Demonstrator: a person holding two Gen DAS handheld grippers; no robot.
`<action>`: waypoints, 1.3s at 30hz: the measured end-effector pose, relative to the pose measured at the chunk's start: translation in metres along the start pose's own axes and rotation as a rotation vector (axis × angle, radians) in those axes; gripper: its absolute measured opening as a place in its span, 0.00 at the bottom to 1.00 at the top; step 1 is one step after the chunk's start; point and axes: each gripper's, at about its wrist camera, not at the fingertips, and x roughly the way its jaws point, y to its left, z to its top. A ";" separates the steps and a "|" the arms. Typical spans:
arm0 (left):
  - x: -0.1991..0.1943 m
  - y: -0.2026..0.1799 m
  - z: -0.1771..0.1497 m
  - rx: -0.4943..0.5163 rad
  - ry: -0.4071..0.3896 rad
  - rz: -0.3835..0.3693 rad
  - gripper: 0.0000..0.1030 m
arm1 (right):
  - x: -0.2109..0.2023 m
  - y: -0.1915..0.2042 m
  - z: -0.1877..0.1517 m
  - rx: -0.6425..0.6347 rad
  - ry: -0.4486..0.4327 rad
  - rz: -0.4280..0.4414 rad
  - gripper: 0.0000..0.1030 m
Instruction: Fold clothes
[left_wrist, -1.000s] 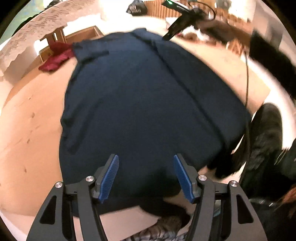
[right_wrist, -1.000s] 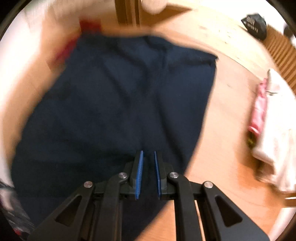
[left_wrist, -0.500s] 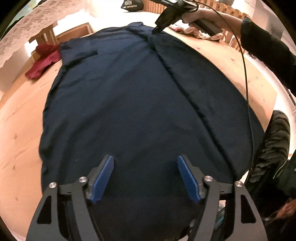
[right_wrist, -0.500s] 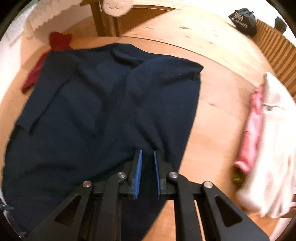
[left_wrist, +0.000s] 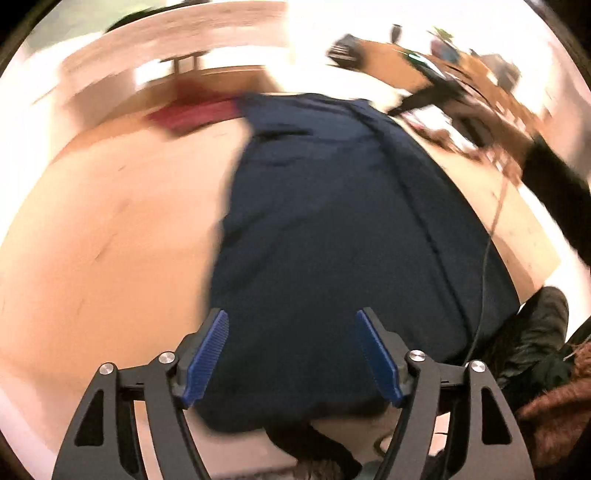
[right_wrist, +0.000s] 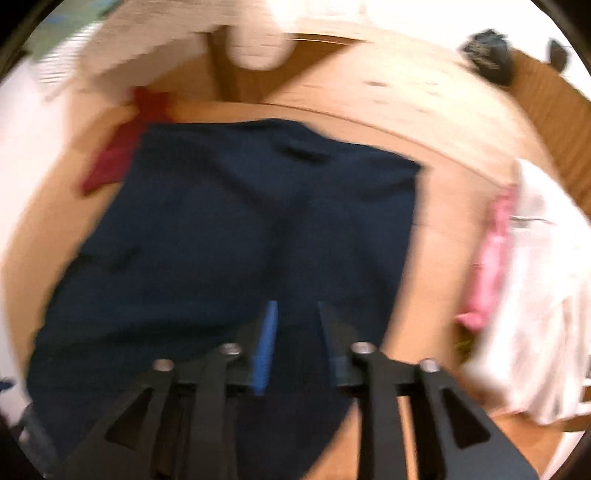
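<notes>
Right wrist view: your right gripper (right_wrist: 295, 314) is opening over the dark navy cloth garment (right_wrist: 229, 240), nothing pinched; your left gripper (left_wrist: 291, 328) gapes wide, closing slightly, red cloth (left_wrist: 195, 110) at 11 o'clock.

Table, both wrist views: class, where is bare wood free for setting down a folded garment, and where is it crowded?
Free: the table left of the navy garment, below the red cloth; also the strip between navy garment and pink cloth. Crowded: the right edge, with pink and white clothes.
</notes>
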 end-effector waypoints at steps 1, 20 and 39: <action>-0.004 0.009 -0.009 -0.025 0.009 0.016 0.69 | -0.001 0.015 -0.003 -0.026 0.024 0.029 0.44; 0.035 0.060 -0.064 -0.167 0.190 -0.119 0.65 | 0.038 0.136 -0.029 -0.219 0.083 -0.082 0.44; 0.009 0.050 -0.068 -0.114 0.100 -0.282 0.07 | 0.047 0.186 0.024 -0.219 0.069 -0.040 0.44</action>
